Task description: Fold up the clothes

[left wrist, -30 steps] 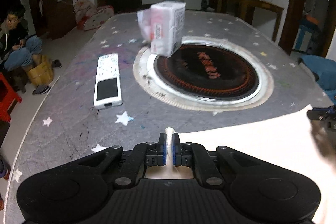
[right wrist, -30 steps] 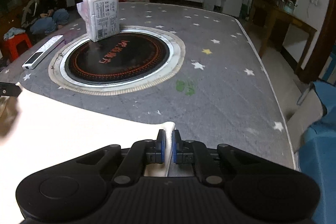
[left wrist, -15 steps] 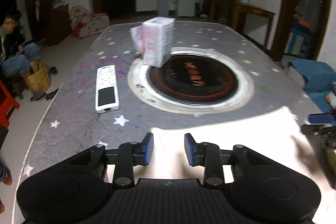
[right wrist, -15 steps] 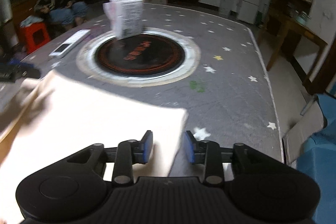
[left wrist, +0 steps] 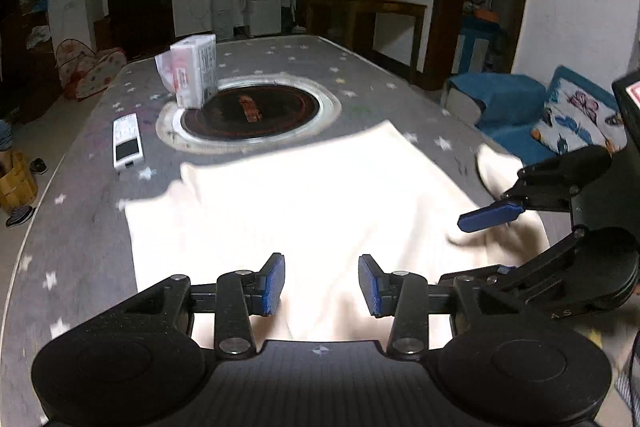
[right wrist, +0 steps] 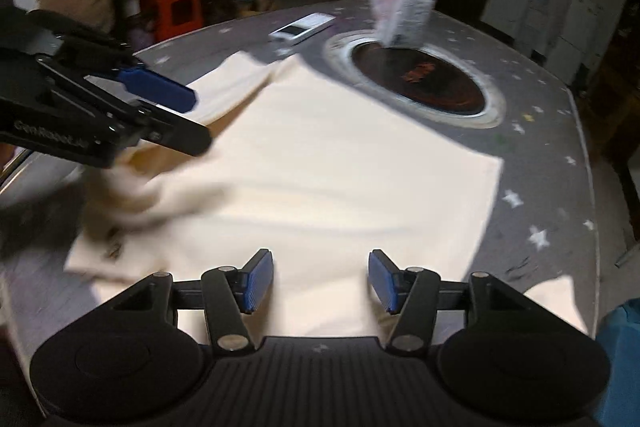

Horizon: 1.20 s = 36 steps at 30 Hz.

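Note:
A cream garment (left wrist: 304,195) lies spread flat on the grey star-patterned table (left wrist: 80,227), with a folded sleeve at its left edge. My left gripper (left wrist: 322,285) hovers over its near part, jaws opening, nothing pinched between the blue pads. From the right wrist view the same garment (right wrist: 340,163) fills the middle, and my right gripper (right wrist: 320,281) is above its near edge, jaws also opening and empty. Each gripper shows in the other's view: the right one (left wrist: 494,239) at the garment's right side, the left one (right wrist: 172,113) at its left.
A round black hotplate (left wrist: 250,111) is set into the table beyond the garment. A wrapped tissue pack (left wrist: 192,75) stands at its rim and a white remote (left wrist: 127,143) lies to the left. A person sits on the floor at the left; blue cushions (left wrist: 496,103) are at the right.
Both grippers were shut on the garment's far corners, then let go and opened. Both have pulled back toward the near side, so more of the cloth is in sight.

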{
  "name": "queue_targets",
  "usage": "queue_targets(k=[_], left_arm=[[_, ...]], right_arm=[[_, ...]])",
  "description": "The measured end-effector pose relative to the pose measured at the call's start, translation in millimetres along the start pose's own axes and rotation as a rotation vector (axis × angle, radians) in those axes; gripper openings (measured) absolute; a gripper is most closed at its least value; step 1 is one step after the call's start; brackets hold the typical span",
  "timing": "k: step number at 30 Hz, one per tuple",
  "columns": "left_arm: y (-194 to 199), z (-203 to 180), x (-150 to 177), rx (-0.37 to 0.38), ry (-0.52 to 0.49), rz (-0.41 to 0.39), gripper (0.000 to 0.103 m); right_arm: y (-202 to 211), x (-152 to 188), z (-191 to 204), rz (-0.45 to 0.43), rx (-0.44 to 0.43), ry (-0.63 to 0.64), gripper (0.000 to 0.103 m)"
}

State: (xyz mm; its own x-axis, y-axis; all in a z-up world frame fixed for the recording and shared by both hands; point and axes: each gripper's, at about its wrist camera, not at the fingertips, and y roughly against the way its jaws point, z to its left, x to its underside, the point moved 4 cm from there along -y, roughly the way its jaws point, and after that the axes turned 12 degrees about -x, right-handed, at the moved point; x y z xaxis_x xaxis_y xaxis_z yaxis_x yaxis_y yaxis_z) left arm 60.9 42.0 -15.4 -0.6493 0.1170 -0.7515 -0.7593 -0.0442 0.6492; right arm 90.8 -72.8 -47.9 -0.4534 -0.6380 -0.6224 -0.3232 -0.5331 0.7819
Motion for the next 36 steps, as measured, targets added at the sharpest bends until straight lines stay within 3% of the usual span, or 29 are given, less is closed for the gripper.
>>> queue_targets(k=[11,19,23,28,31,36], left_arm=[[1.4,5.4,42.7,-0.077,-0.029,0.042,0.049],[19.0,1.2,43.0,-0.103,-0.049,0.003,0.05],[37.6,-17.1,39.7,-0.027,-0.097,-0.054,0.049],[50.9,-55.9,54.8,0.102,-0.266,-0.087,0.044],[48.5,-73.5,64.9,0.115,-0.35,-0.098,0.042],[40.0,-88.5,72.0,0.133,-0.43,-0.111,0.029]], right_arm=[[14.2,40.2,38.8,0.003,0.044,0.05,0.055],[40.2,62.7,37.2,-0.025,0.074,0.022,0.055],[59.2,70.7,20.0,-0.058,0.104,-0.047,0.055],[76.5,83.1,-16.8,-0.089,0.183,-0.177,0.055],[83.3,90.8,-36.3,-0.109,0.21,-0.25,0.055],[89.7,99.1,-53.1,-0.129,0.23,-0.302,0.055]])
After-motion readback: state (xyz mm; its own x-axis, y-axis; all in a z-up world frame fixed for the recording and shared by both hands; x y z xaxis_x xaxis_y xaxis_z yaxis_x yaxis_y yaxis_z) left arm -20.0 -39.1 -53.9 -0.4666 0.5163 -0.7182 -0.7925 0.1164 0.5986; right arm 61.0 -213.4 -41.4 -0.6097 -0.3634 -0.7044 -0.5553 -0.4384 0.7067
